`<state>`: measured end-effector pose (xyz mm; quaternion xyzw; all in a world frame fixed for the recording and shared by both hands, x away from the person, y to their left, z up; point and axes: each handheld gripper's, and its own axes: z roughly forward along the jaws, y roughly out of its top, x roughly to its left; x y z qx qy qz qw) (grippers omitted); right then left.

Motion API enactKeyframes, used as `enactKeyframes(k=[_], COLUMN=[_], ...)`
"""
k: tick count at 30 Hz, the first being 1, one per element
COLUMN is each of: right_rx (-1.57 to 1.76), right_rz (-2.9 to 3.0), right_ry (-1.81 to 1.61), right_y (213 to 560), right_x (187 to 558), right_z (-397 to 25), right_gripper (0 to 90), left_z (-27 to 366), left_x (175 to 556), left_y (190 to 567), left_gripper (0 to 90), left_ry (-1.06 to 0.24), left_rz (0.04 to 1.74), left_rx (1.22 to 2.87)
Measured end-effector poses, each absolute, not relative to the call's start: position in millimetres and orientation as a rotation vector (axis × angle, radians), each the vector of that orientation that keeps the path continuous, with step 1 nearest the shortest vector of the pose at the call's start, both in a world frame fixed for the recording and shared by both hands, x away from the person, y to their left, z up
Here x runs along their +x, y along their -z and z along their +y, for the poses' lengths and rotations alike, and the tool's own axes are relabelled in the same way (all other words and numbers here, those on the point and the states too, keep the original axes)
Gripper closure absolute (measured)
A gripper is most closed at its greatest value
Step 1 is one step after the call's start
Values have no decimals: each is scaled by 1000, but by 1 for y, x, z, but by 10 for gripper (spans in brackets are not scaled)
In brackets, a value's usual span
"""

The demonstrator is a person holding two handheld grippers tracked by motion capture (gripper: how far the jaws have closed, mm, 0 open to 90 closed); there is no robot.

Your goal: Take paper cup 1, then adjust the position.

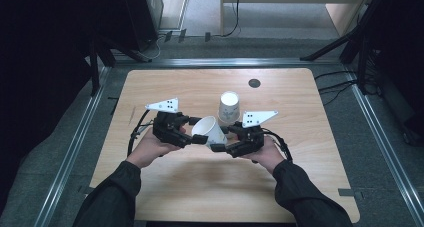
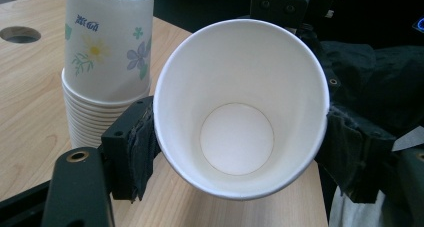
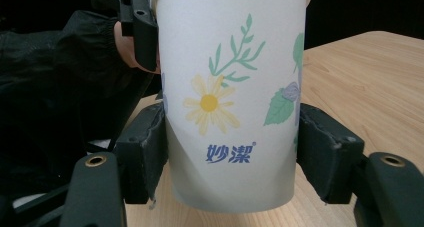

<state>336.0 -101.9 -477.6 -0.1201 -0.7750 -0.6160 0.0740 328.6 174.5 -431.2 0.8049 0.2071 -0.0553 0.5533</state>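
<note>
A white paper cup with flowers painted on it is held up above the middle of the tabletop, tipped so its open mouth faces the person. The left gripper has its jaws pressed on both sides of the cup near the rim, so it is pinching the cup. In the left gripper view you can look right down inside the cup to its round bottom. The right gripper has its jaws against both sides of the cup too, down near the bottom. In the right gripper view the cup shows a yellow flower, green leaves and blue writing. Just behind the cup stands a stack of cups, turned upside down on the tabletop. In the left gripper view the stack is beside the held cup. A small dark round hole is in the tabletop farther back.
</note>
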Motion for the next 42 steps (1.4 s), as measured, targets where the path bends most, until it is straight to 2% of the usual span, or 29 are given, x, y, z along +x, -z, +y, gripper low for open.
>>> enactKeyframes(k=[8, 13, 17, 29, 42], right_rx=[-376, -405, -428, -511, -583], right_rz=[-2324, -2350, -2385, -2558, -2654], right_ry=[1821, 1781, 1735, 1664, 1595], right_y=[477, 478, 478, 478, 479], right_x=[337, 337, 338, 336, 335], right_z=[-102, -102, -105, -124, -138], right_gripper=[330, 245, 227, 247, 262], left_z=[175, 180, 187, 214, 234], left_x=[329, 330, 330, 331, 341], left_y=[431, 430, 429, 427, 437], left_gripper=[241, 242, 242, 242, 243], left_ry=[133, 113, 93, -31, -241], left_rz=[494, 507, 525, 618, 805], left_rx=[1889, 1881, 1858, 1880, 1970])
